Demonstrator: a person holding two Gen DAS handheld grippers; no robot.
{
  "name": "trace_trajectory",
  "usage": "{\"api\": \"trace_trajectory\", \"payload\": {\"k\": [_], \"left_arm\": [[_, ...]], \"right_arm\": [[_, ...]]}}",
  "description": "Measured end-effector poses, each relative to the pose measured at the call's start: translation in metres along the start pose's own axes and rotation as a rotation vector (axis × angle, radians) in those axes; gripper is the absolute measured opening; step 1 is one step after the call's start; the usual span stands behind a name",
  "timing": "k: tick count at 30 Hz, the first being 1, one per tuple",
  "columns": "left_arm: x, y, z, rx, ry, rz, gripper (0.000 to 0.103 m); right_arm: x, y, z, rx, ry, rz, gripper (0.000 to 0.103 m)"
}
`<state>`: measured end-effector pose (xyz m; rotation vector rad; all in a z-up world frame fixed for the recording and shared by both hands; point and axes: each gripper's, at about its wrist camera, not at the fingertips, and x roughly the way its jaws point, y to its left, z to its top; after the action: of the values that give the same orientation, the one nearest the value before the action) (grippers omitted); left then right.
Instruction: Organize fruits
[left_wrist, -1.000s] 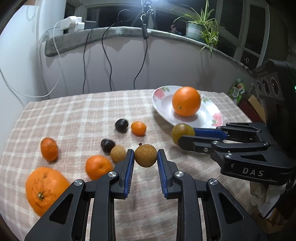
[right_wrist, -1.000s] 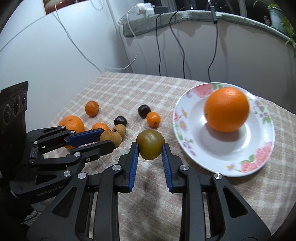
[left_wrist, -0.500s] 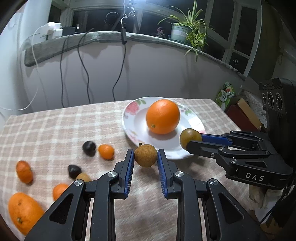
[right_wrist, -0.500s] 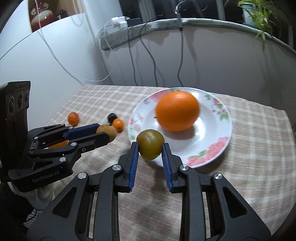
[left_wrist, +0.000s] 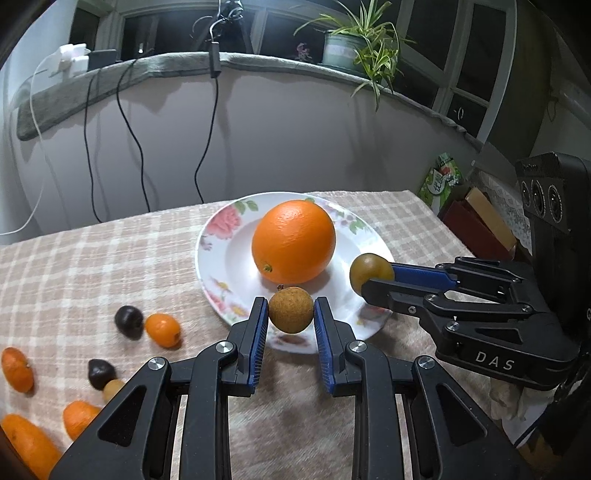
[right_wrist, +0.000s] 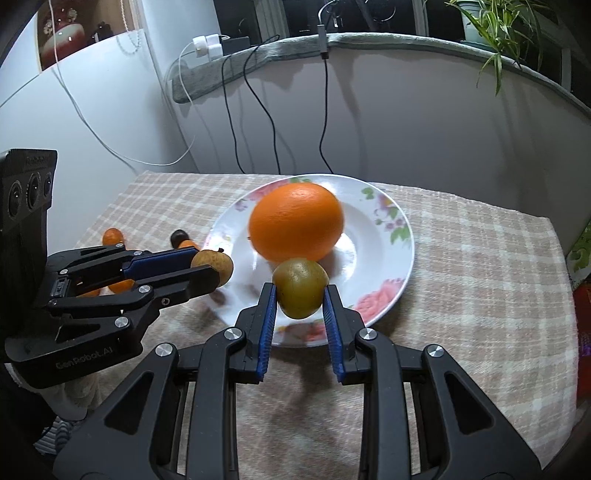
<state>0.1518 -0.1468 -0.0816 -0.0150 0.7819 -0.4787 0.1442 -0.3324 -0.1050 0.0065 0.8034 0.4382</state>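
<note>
Gripping, left tongs (left_wrist: 291, 320): closed on brown fruit (left_wrist: 291, 310).
Right tongs (right_wrist: 300, 300): closed on green fruit (right_wrist: 300, 292).
Plate (left_wrist: 207, 254): under both tips, orange (left_wrist: 293, 242) just beyond.

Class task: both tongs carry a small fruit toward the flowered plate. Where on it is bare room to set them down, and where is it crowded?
The big orange fills the plate's middle. Bare patches: the near rim before the orange and the right side by the pink flowers. The cloth left of the plate is crowded with small fruits.
</note>
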Motion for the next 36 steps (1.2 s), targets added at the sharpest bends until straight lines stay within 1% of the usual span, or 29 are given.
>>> {"api": "trace_trajectory", "payload": {"k": [14, 30, 31, 36], "left_arm": [[0.015, -0.009, 0.004, 0.015, 0.024, -0.003, 0.024], [0.015, -0.009, 0.006, 0.019, 0.022, -0.006, 0.024], [0.014, -0.009, 0.006, 0.019, 0.021, -0.006, 0.026], [0.011, -0.008, 0.005, 0.016, 0.016, -0.006, 0.027]], "right_arm": [[0.011, -0.01, 0.003, 0.003, 0.011, -0.022, 0.027], [0.014, -0.008, 0.004, 0.002, 0.011, -0.026, 0.027], [0.014, -0.008, 0.004, 0.003, 0.011, -0.025, 0.027], [0.014, -0.008, 0.004, 0.004, 0.008, -0.03, 0.029]]}}
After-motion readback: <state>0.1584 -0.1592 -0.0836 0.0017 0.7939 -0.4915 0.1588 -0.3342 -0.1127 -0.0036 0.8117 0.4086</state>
